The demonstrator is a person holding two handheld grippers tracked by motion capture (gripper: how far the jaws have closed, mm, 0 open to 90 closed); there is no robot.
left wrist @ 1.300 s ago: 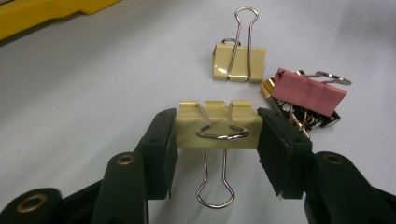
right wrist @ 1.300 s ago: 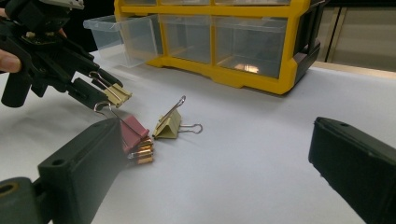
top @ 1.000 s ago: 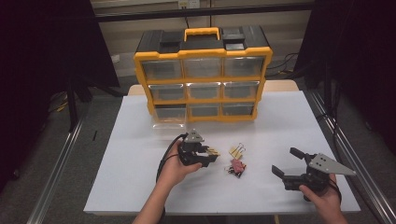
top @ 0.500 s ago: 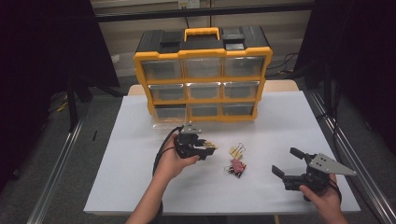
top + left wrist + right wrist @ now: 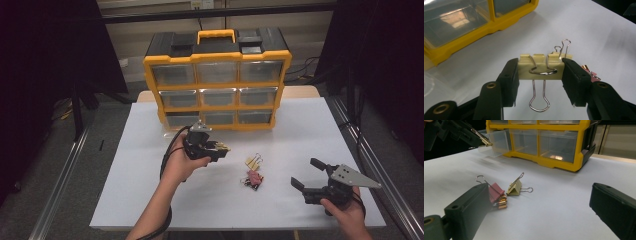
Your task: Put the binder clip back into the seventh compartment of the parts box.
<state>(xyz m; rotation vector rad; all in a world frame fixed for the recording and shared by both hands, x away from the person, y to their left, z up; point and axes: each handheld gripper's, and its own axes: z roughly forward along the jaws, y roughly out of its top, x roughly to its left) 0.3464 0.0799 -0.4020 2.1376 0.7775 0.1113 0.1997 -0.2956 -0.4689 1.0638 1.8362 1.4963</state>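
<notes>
My left gripper (image 5: 222, 148) is shut on a pale yellow binder clip (image 5: 540, 67), its jaws pressing on the clip's two ends, with the wire handles hanging free. It hovers above the white table (image 5: 150, 200) just in front of the yellow organizer (image 5: 218, 82). On the table lie another pale yellow binder clip (image 5: 252, 161) and a pink one (image 5: 254, 177) with a coppery clip beside it (image 5: 500, 203). My right gripper (image 5: 304, 172) stands open at the front right, nothing between its jaws, pointing at those clips (image 5: 515, 187).
The organizer has three rows of clear drawers (image 5: 218, 96). Its bottom-left drawer (image 5: 496, 142) is pulled out onto the table. Dark curtains flank the table. A metal rail (image 5: 370, 170) runs along the right edge.
My left gripper has risen with the yellow clip and drifted slightly toward the organizer. The right gripper has stayed where it was.
</notes>
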